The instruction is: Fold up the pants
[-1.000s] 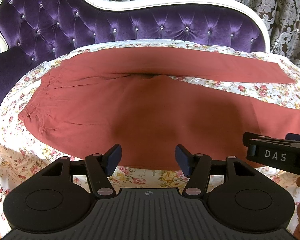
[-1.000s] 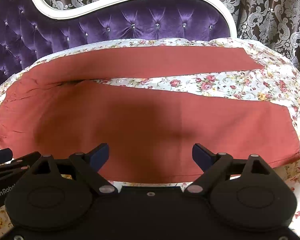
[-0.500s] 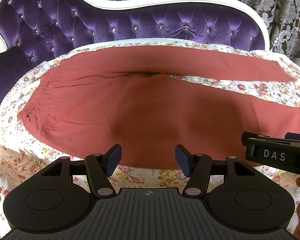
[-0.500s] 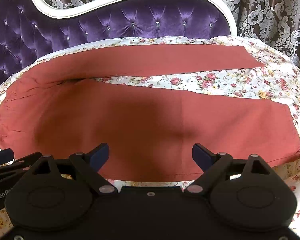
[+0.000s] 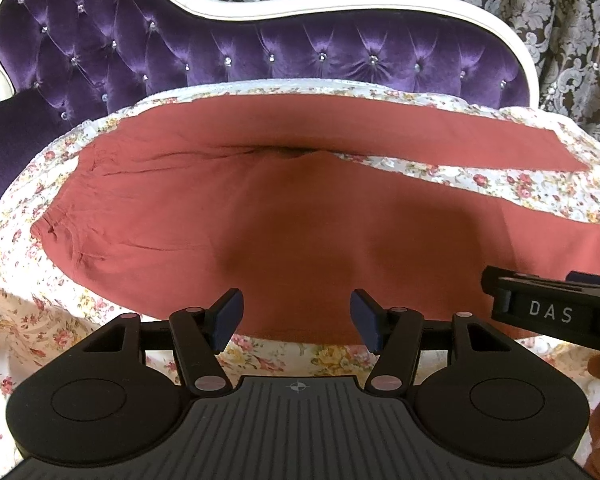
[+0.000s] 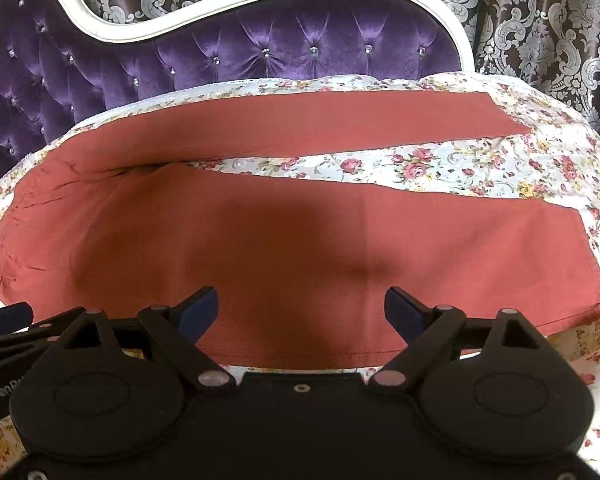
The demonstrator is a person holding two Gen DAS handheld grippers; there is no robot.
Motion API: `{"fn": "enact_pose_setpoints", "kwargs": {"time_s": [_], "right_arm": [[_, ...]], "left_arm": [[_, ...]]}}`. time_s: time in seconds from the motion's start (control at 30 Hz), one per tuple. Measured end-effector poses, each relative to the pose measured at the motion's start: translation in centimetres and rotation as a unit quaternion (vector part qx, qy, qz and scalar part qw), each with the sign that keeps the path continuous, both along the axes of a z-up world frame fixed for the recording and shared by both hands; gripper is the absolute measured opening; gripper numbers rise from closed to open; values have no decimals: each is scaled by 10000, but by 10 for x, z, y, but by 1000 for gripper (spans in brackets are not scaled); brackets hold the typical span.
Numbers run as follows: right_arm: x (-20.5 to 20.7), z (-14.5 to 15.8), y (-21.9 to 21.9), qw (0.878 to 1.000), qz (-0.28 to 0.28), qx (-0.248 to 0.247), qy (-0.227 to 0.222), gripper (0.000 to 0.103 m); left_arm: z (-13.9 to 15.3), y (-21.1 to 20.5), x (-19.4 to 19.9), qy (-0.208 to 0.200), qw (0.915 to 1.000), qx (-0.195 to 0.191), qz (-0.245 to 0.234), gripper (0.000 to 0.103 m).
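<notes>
1. Left gripper (image 5: 296,320): nearest element in the left wrist view. Its blue-padded fingers (image 5: 228,316) stand apart with nothing between them, poised at the near edge of the pants (image 5: 300,224).
2. Right gripper (image 6: 302,312): nearest element in the right wrist view. Its fingers are spread wide and hold nothing, also at the near edge of the pants (image 6: 300,248). In the left wrist view its body, marked "DAS", enters from the right edge (image 5: 552,312).
3. Floral sheet (image 5: 280,356): a pale cloth with a rose print covers the seat; a strip of it shows between the grippers and the garment's near edge.
4. Pants: rust-red, laid flat on the floral sheet, waistband to the left, both legs running to the right. The legs lie apart in a narrow V, with floral sheet (image 6: 420,168) showing between them. Light creases mark the waistband area. Shadows of the grippers fall on the near leg.
5. Sofa backrest (image 5: 260,52): purple tufted velvet with a white curved frame, behind the pants.
6. Damask curtain (image 6: 540,20): dark with a silver pattern, farthest back.
</notes>
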State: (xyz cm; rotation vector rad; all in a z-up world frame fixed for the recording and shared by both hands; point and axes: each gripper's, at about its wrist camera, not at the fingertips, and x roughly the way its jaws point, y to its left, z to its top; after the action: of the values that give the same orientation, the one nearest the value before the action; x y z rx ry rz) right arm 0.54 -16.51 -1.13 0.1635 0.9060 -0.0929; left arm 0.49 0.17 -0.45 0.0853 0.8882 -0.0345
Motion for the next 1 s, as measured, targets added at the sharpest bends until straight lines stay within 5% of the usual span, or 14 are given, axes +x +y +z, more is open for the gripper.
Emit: {"fn": "enact_pose_setpoints", "kwargs": {"time_s": [0.3, 0.53, 0.83, 1.0], "right_arm": [[7, -7, -1, 9999, 80, -124, 29, 84], [4, -12, -7, 10000, 13, 87, 9, 83], [6, -10, -9, 9981, 185, -539, -234, 83], [13, -10, -21, 9993, 286, -64, -226, 83]], "left_arm": [[10, 4, 8, -154, 9995, 4, 264, 59], [8, -6, 0, -429, 9991, 36, -32, 61], [3, -9, 8, -281, 9995, -39, -107, 62], [0, -9, 14, -212, 9997, -72, -115, 64]]}}
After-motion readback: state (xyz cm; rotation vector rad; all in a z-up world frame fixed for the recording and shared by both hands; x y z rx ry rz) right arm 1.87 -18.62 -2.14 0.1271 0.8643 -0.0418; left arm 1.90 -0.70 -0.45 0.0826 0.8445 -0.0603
